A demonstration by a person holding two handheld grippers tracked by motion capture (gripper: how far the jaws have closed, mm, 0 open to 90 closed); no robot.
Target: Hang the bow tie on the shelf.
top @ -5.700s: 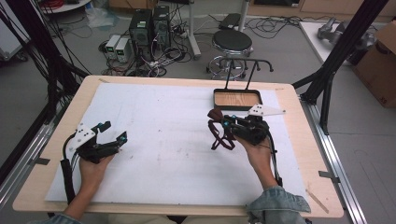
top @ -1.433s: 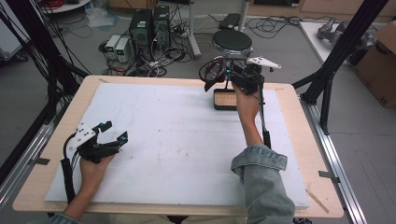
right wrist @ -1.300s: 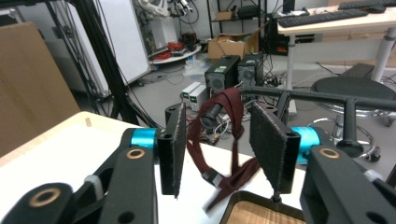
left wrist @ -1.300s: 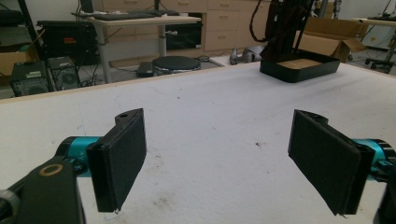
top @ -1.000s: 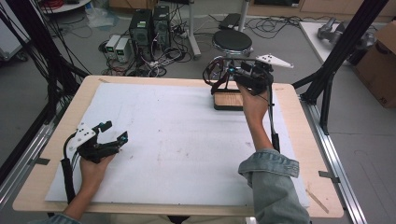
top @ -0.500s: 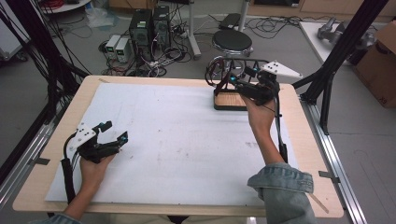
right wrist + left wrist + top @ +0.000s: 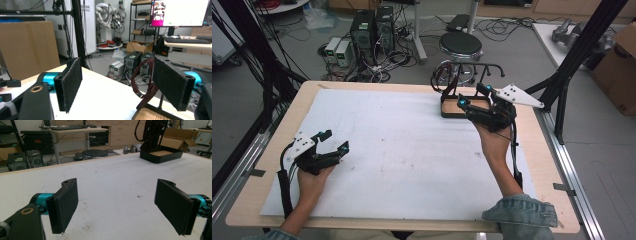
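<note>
A dark red strap [image 7: 443, 76] hangs looped from the left end of a black rack [image 7: 479, 66]. The rack rises over a black tray with a wooden floor [image 7: 451, 106] at the table's far right. My right gripper [image 7: 468, 97] stands open just right of the strap, over the tray, with nothing between its jaws. In the right gripper view the strap [image 7: 142, 85] dangles beyond the open right gripper [image 7: 120, 85]. My left gripper [image 7: 336, 141] rests open and empty at the near left. From the left gripper [image 7: 116, 205] I see the tray [image 7: 161, 155] far off.
A white sheet [image 7: 402, 150] covers the wooden table [image 7: 542, 150]. Black frame posts [image 7: 572, 60] stand at the right and left corners. A stool [image 7: 460, 46] and computer boxes [image 7: 372, 27] sit on the floor beyond the far edge.
My right gripper carried the strap from the table's middle to the rack at the far right and let it go; it now hangs there. That gripper drew back slightly. The left gripper stayed still.
</note>
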